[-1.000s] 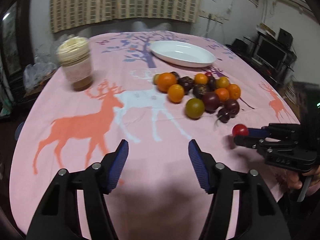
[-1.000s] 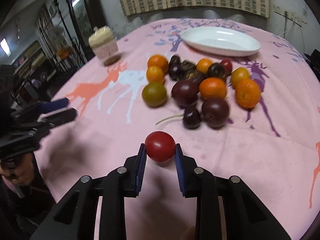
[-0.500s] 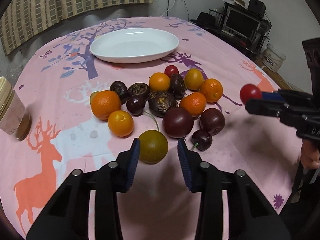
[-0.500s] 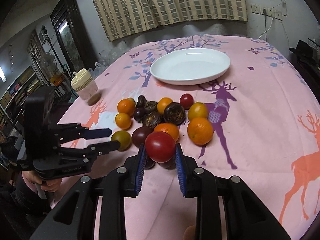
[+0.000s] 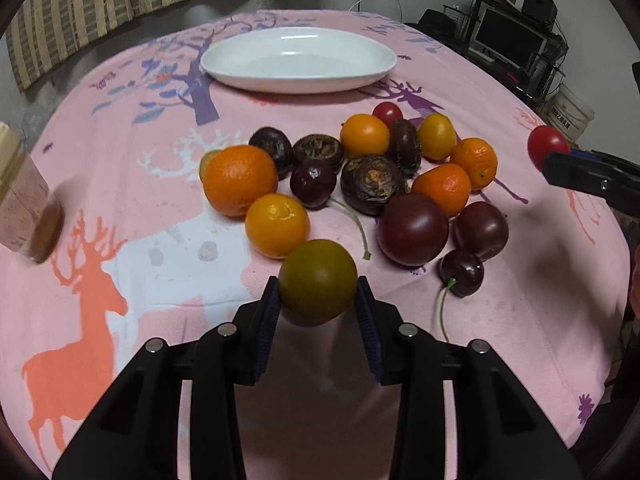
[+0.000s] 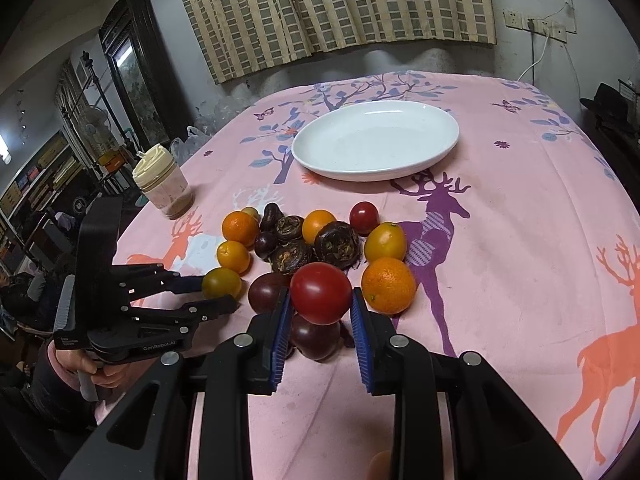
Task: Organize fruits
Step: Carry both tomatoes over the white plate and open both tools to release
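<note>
Left gripper (image 5: 317, 304) just clamped on greenish fruit (image 5: 317, 282), orange (image 5: 277, 225) touching at 11 o'clock. Right gripper (image 6: 320, 304) clenching red tomato (image 6: 321, 293) above pile; white plate (image 6: 376, 141) at 12 o'clock, jar (image 6: 162, 186) at 10.

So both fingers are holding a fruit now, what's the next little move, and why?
Probably lift the greenish fruit clear of the pile. The left gripper has just closed on it, it still sits against the other fruit, and the white plate beyond is empty. The right gripper already holds its red tomato up.
</note>
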`<action>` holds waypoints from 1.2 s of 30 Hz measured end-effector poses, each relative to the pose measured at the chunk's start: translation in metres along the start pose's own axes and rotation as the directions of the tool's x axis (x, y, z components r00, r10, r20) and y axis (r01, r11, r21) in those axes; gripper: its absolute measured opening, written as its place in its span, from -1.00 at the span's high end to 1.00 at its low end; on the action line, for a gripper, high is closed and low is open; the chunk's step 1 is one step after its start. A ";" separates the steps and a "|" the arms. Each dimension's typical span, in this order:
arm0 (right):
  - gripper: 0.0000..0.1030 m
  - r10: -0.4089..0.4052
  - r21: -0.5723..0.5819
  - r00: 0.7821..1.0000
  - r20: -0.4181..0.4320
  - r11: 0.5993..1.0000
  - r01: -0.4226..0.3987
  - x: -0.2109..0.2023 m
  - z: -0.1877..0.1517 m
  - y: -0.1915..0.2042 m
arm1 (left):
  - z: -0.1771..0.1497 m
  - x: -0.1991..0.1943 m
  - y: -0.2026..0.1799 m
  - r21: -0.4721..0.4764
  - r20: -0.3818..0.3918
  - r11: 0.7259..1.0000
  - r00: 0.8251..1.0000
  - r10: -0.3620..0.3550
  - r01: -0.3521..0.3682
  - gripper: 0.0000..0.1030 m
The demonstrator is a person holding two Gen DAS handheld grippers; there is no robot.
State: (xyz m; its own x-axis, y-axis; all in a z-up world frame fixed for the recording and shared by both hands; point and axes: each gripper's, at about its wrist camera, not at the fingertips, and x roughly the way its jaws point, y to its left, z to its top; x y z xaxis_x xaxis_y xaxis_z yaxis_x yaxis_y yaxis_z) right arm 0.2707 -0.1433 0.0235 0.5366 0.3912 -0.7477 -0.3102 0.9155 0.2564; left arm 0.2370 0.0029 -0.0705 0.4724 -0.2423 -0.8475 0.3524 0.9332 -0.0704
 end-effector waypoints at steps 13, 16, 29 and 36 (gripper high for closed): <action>0.42 -0.024 0.039 0.999 0.037 0.999 0.022 0.062 0.107 -0.046 | 0.112 -0.027 0.012 0.005 0.155 0.996 0.984 -0.092 0.092 0.30; 0.42 -0.079 0.053 0.997 -0.010 0.995 0.079 0.104 0.131 -0.063 | 0.167 0.011 0.021 -0.026 0.140 0.999 0.989 -0.043 0.047 0.30; 0.01 -0.138 0.009 0.989 -0.050 0.990 0.138 0.149 0.153 -0.067 | 0.214 0.075 0.052 -0.127 0.069 0.989 0.994 0.090 -0.081 -0.65; -0.28 -0.133 -0.016 0.991 0.023 0.991 0.134 0.068 0.094 -0.056 | 0.143 -0.010 0.050 -0.139 0.173 0.989 0.982 0.078 -0.053 -0.91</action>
State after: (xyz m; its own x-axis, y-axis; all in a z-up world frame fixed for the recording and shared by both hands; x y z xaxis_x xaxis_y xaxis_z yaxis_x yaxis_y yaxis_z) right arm 0.3986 -0.1591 0.0160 0.5913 0.2676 -0.7607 -0.2484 0.9579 0.1439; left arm 0.3654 0.0136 0.0098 0.6310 -0.2115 -0.7464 0.2104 0.9727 -0.0977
